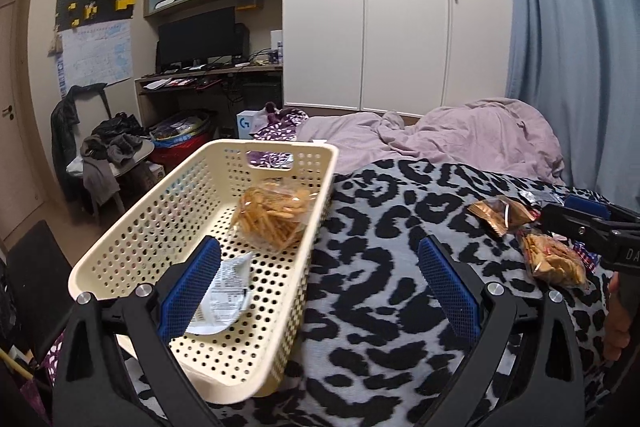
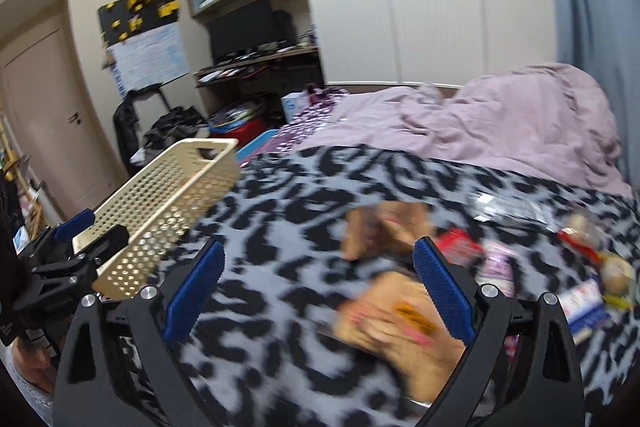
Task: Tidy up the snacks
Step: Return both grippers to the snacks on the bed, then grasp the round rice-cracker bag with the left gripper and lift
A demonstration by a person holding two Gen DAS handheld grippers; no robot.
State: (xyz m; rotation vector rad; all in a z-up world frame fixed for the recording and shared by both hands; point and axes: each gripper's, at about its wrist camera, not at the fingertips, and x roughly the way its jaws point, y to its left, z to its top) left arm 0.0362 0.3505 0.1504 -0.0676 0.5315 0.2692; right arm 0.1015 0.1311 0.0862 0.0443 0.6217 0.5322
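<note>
Two grippers, both spread wide and empty, over the leopard-print blanket (image 1: 392,267).

Nearest, the left gripper (image 1: 320,283) straddles the cream basket's (image 1: 120,239) near wall, a white packet (image 1: 224,295) and a bag of crackers (image 1: 272,215) already inside. The right gripper (image 2: 316,291) tilts down toward a blurred cracker bag (image 2: 392,315) among loose snacks; moving this fast, it may close askew and crush the crackers. Beyond lies a rumpled pink duvet (image 1: 460,135).

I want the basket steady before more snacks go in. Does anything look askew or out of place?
The cream basket sits tilted, its near left corner hanging past the edge of the leopard-print blanket. Inside are a clear bag of crackers and a white packet; other snacks lie loose on the blanket.
</note>
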